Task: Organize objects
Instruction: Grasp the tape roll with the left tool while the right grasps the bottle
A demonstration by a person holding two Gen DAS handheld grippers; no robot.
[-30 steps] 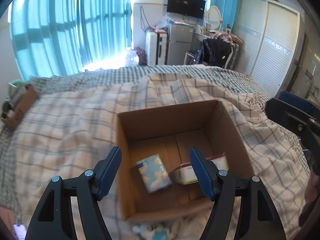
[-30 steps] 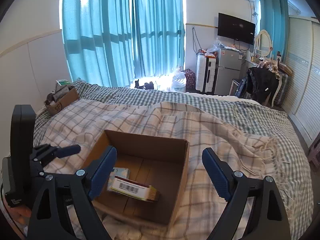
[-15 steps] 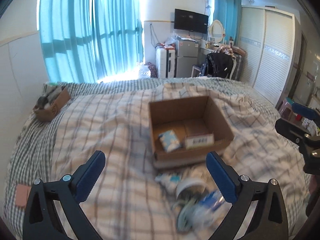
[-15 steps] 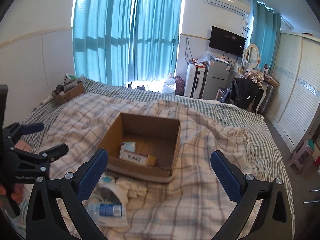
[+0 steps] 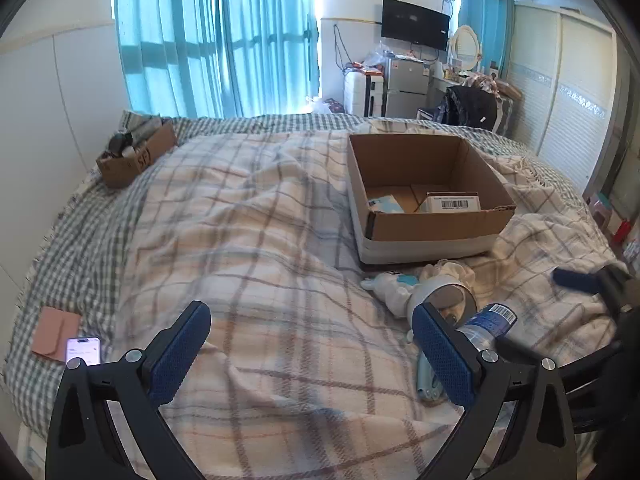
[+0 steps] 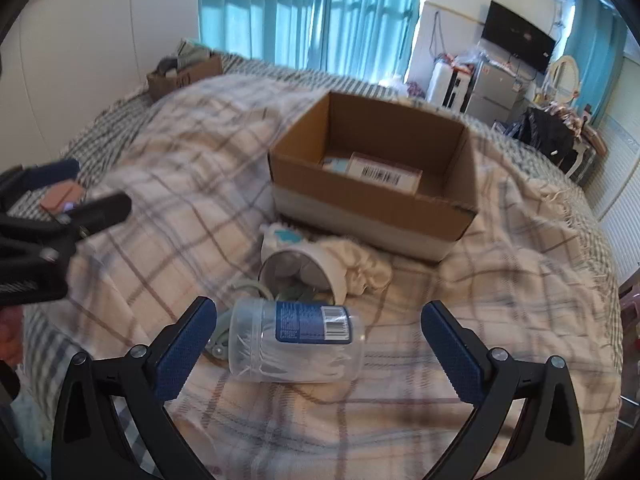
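An open cardboard box (image 5: 436,228) (image 6: 360,200) sits on the plaid bed and holds a white barcoded carton (image 5: 454,202) (image 6: 384,172) and a small blue packet (image 5: 384,204). In front of it lie a clear plastic jar with a blue label (image 6: 296,338) (image 5: 490,322), a white tipped-over cup (image 6: 304,270) (image 5: 444,300), a white cloth (image 6: 360,264) and a small white and blue toy (image 5: 390,284). My right gripper (image 6: 318,352) is open, just before the jar. My left gripper (image 5: 312,354) is open and empty over the blanket, left of the items.
A small cardboard box of clutter (image 5: 134,152) stands at the bed's far left corner. A phone (image 5: 83,351) and a pink card (image 5: 54,334) lie near the left edge. Curtains, fridge, TV and wardrobe are behind the bed.
Both grippers have pulled back from over the box and dropped toward the near side of the bed. The loose items in front of the box have come into view.
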